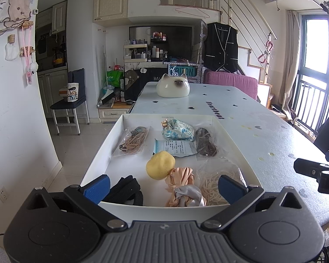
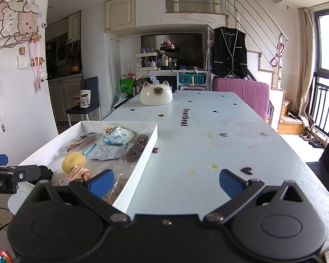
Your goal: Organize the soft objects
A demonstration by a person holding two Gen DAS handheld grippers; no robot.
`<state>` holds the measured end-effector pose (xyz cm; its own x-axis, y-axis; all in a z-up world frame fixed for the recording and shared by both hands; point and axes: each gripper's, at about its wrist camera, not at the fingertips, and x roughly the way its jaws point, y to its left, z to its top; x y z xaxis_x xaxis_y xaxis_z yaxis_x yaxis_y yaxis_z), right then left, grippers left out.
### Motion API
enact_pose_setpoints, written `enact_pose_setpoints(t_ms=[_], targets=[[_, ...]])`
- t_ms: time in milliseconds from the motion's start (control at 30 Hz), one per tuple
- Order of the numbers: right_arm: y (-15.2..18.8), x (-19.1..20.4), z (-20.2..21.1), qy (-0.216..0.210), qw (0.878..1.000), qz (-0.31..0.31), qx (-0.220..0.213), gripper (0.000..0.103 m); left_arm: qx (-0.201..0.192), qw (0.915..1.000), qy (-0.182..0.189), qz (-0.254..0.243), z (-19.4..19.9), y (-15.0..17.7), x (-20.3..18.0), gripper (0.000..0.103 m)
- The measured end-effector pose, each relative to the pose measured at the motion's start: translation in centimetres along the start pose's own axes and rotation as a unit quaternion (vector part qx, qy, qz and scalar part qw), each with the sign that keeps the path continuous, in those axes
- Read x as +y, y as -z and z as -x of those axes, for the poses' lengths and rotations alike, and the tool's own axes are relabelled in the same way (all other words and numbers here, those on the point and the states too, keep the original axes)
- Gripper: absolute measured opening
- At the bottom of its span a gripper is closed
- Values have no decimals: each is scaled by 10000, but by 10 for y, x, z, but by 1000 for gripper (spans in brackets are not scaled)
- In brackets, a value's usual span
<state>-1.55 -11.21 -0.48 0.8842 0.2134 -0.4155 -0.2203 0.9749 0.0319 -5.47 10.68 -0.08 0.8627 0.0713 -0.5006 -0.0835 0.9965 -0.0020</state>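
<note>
- The left gripper (image 1: 163, 185) hovers at the near edge of the tray (image 1: 120, 122), with its jaws spread wide and holding nothing.
- The right gripper (image 2: 166, 183) hangs over the bare bench (image 2: 208, 135), just right of the tray; its jaws are also spread and empty.
- The soft things all lie inside the tray, on the left part of the bench. In the left view, the yellow ball (image 1: 160, 164) is near the centre, and the peach scrunchie (image 1: 182, 186) touches it at 5 o'clock.
- The black band (image 1: 129, 189) is at 7 o'clock from the ball, the floral pouch (image 1: 178, 130) at 12 o'clock.
- Bagged cords (image 1: 133, 141) lie at 10 o'clock, and a darker bag (image 1: 206, 142) at 2 o'clock.
- Risk: the ball and scrunchie touch, so a wide grasp may catch both together.
- Risk: the plastic bags look slippery and flat, so the jaws may slide off them or push the light tray along the bench.
- Risk: the ball is round and may roll away if it is pinched off its centre.
</note>
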Motion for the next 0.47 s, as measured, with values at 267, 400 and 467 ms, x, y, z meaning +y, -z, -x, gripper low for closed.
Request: enact_pose_setpoints(t_ms=[267, 400, 467], targets=[[0, 0, 1, 4, 10000, -2, -2, 103, -2, 10000, -4, 3, 0, 0, 0, 103], [0, 0, 1, 4, 10000, -1, -2, 103, 5, 10000, -13, 4, 2, -1, -1, 103], [0, 0, 1, 4, 10000, -5, -1, 103, 7, 10000, -18, 0, 2, -1, -1, 103]])
